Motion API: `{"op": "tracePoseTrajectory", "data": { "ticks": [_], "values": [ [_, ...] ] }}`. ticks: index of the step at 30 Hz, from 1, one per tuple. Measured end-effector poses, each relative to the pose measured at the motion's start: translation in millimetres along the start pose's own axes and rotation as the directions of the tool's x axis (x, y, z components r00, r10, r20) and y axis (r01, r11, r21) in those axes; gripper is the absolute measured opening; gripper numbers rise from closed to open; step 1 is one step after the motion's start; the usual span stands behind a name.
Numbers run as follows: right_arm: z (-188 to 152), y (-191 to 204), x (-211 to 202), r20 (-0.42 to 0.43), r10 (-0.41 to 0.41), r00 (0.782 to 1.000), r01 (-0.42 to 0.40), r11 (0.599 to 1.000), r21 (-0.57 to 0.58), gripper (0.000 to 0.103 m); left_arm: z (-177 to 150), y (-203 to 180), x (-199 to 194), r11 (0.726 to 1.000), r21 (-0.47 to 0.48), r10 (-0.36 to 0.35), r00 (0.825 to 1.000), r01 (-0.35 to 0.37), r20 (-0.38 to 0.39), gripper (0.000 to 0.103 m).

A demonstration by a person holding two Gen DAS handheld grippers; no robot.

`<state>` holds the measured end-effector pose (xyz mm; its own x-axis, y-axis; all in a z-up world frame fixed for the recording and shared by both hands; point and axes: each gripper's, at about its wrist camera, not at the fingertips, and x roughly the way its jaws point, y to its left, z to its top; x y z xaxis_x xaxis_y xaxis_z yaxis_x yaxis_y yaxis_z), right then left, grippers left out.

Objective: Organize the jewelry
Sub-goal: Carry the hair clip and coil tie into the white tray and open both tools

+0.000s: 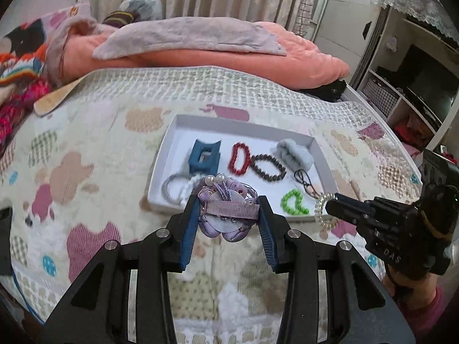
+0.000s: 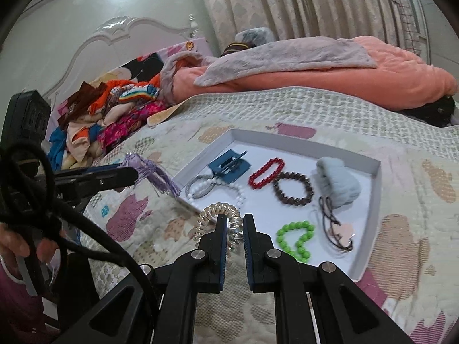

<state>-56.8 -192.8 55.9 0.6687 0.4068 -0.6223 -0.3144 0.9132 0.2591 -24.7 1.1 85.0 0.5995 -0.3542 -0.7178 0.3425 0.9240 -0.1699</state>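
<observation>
My left gripper [image 1: 228,210] is shut on a purple ribbon hair clip [image 1: 226,212] with pearls and a tassel, held above the near left edge of a white tray [image 1: 183,132]; the clip also shows in the right wrist view [image 2: 149,172]. My right gripper [image 2: 233,223] is shut on a clear spiral hair tie [image 2: 215,220], held above the tray's near edge; the tie also shows in the left wrist view [image 1: 322,209]. The tray holds a blue claw clip [image 1: 204,154], a red bead bracelet [image 1: 239,159], a dark bead bracelet [image 1: 268,167], a green bead bracelet [image 1: 292,202], a pale fluffy clip [image 1: 295,153], and a black cord hair tie [image 1: 305,180].
The tray lies on a patchwork quilt [image 1: 86,172] on a bed. An orange blanket [image 1: 229,60] lies behind it, and a heap of bright clothes [image 2: 114,109] lies at the far left. A white shelf unit [image 1: 401,91] stands to the right of the bed.
</observation>
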Motion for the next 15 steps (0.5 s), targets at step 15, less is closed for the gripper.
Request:
{"op": "tracePoseTrajectory", "data": {
  "ticks": [15],
  "values": [
    [10,-38,-16,0.024,-0.061,0.998,0.059,0.997,0.052,0.01,27,-26,40,0.999,0.041,0.003,1.0,-0.002,-0.023,0.039]
  ]
}}
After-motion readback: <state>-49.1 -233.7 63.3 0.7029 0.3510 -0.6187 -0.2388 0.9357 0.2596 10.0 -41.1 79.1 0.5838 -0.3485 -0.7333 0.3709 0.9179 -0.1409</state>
